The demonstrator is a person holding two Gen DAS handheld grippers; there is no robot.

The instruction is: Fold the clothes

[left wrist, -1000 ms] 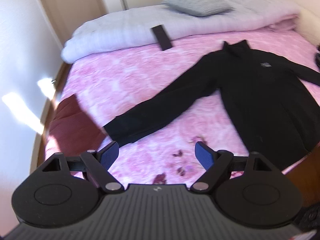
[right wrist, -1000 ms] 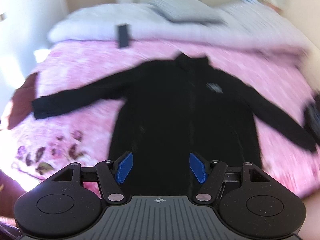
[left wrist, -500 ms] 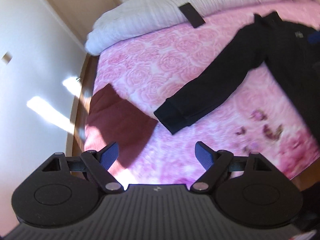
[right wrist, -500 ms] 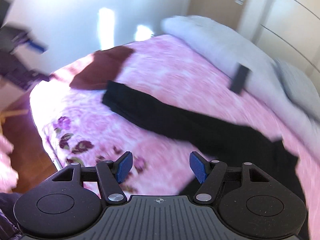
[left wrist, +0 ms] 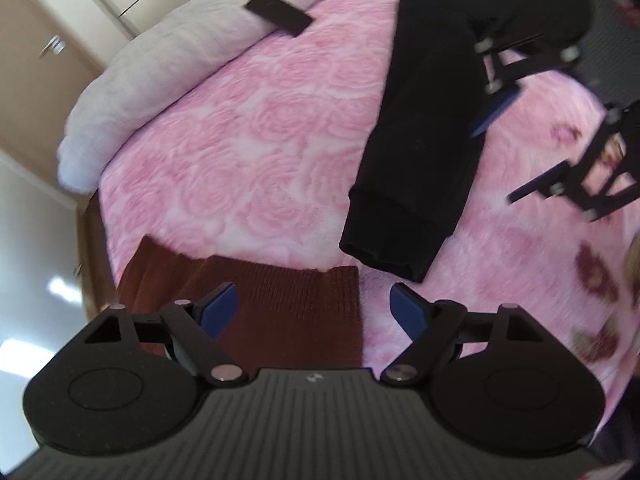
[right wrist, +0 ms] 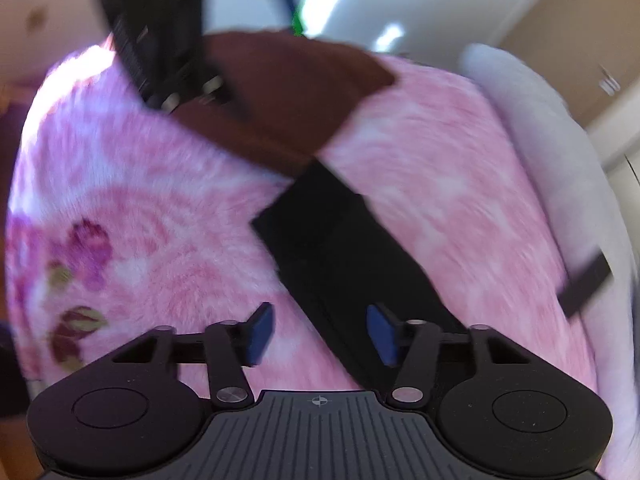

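A black jacket (left wrist: pixel 432 92) lies spread on the pink bed, its left sleeve ending in a cuff (left wrist: pixel 388 240). My left gripper (left wrist: pixel 313 312) is open over the edge of a folded maroon garment (left wrist: pixel 260 304), short of the cuff and with nothing between its pads. My right gripper (right wrist: pixel 322 332) hovers over the same sleeve (right wrist: pixel 332 248). Its jaws are closing, the sleeve passes under the gap near the right pad, and the pads do not press on it. The left wrist view shows the right gripper (left wrist: pixel 528 148) blurred beside the sleeve. The left gripper (right wrist: pixel 160 40) appears blurred at the top of the right wrist view.
The pink rose-patterned blanket (left wrist: pixel 260 140) covers the bed. A grey rolled duvet (left wrist: pixel 168 64) lies along the head end with a flat black object (left wrist: pixel 278 14) on it. The maroon garment (right wrist: pixel 288 92) sits at the bed's corner, and wooden doors (left wrist: pixel 52 44) stand behind.
Both grippers have dropped toward the bed and swung to the jacket's left sleeve. The right gripper has rolled, its jaws have narrowed, and it now shows in the left wrist view.
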